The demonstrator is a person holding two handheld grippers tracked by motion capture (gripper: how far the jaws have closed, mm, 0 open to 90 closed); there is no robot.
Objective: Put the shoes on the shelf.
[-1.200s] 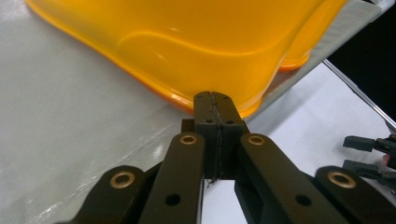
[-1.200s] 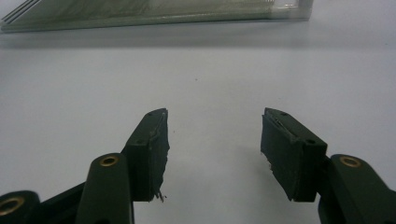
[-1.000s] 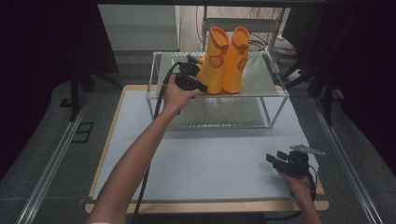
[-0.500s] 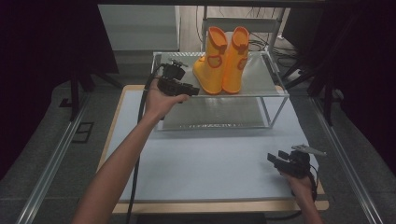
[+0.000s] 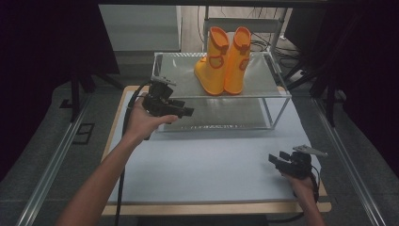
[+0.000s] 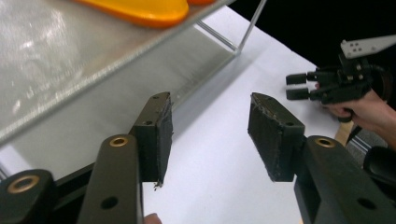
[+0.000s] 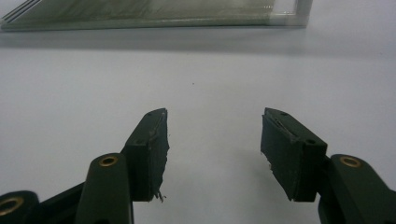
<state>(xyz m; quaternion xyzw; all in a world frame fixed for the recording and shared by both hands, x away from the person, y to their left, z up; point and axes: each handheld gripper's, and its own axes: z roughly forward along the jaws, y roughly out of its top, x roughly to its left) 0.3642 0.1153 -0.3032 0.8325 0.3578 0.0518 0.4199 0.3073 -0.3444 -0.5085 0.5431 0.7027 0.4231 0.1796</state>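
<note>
This looks like a lab or test room set up for recording, not a home. A plain bench (image 5: 207, 174) with a pale blue-grey top and a wooden edge stands alone on grey carpeted floor (image 5: 42, 160), with metal rails (image 5: 51, 169) running along both sides of it. Dark curtains (image 5: 47, 42) close off the space to left and right. Behind the bench, loose cables (image 5: 263, 44) lie on the floor near a metal frame. On the bench sits a bare metal-framed shelf (image 5: 244, 94) with a single pair of orange boots (image 5: 225, 61) on top, staged like a prop rather than stored.
</note>
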